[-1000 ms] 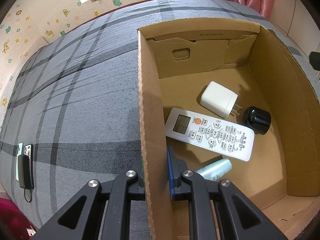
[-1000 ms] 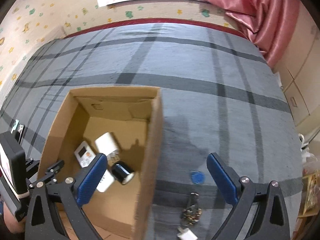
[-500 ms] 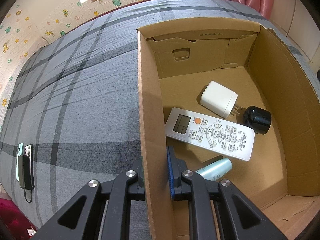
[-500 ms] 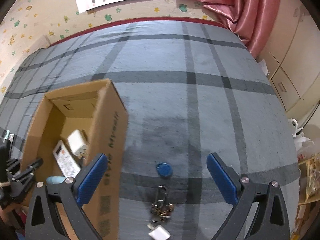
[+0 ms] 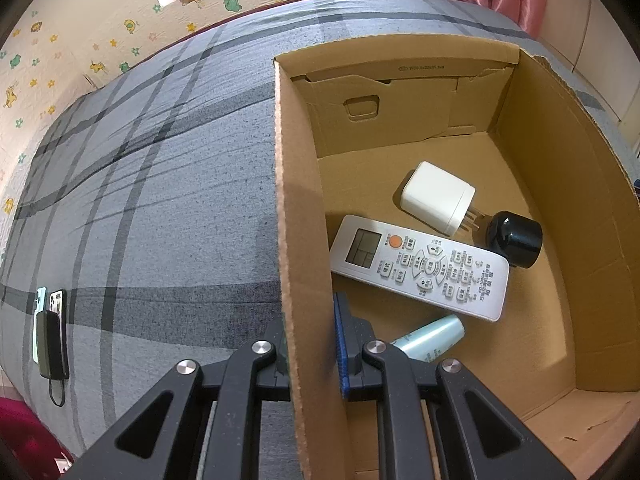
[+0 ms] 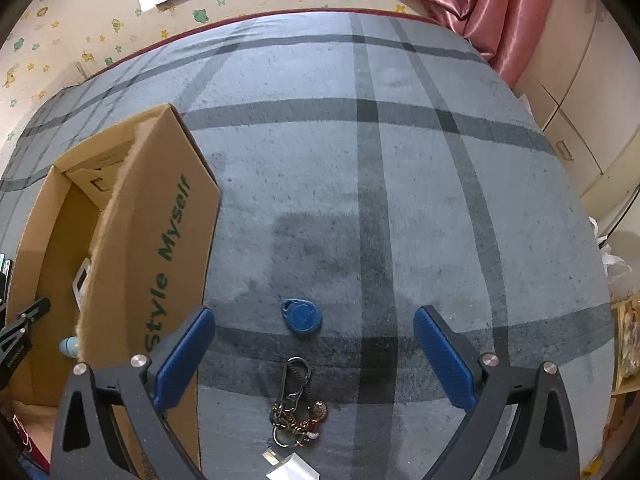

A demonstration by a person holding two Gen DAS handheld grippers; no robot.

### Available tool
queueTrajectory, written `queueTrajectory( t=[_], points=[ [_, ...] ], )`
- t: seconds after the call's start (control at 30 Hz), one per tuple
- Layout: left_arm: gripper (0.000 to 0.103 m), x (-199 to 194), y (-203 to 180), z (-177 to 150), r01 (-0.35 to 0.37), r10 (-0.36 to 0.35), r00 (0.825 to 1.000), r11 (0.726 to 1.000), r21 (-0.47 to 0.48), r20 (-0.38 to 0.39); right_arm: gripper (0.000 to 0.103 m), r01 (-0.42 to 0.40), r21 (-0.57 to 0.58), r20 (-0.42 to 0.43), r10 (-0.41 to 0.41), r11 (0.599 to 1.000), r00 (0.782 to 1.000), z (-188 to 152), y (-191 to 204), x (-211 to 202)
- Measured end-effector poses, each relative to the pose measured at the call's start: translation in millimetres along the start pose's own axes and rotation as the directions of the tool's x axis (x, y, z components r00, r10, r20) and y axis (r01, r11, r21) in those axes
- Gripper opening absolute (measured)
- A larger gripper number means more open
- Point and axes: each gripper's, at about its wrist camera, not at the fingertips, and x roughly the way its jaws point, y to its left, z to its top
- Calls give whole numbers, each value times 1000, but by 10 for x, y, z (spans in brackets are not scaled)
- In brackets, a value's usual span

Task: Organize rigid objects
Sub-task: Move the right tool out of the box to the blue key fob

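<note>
Right hand-held gripper [image 6: 314, 354] wide open, blue teardrop key fob [image 6: 302, 316] flat on plaid bedsheet [image 6: 400, 200] between its pads, metal keyring [image 6: 298, 404] just nearer. Left hand-held gripper [image 5: 310, 340] clamped on cardboard box [image 5: 300, 240] wall.

Left gripper [image 5: 310, 344] clamped, right gripper [image 6: 314, 354] wide apart

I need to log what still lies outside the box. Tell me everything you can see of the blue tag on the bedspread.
The blue tag is a small teardrop-shaped fob, plastic by its look, with a raised round disc in the middle and its narrow end toward the box. It lies flat on the grey checked bedspread, at the edge of a dark stripe, just beyond the bunch of keys. Nothing touches it. The open right claw hangs above, its blue pads on either side.
</note>
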Motion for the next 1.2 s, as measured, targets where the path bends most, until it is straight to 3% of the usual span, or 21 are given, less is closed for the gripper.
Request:
queueTrajectory(
  t=[1.0, 1.1, 1.2],
  points=[
    [15, -14, -20, -12, -7, 7, 1000, 1000, 0, 4, 98, 22, -21, -89, -24, 1000, 996, -152, 21, 779],
    [15, -17, -20, -11, -7, 7, 1000, 1000, -1, 4, 93, 24, -23, -85, -26, 999, 996, -144, 20, 774],
    [15, -17, -20, -11, -8, 8, 1000, 1000, -1, 4, 75, 27, -26, -81, -29, 999, 996, -147, 27, 734]
  ],
)
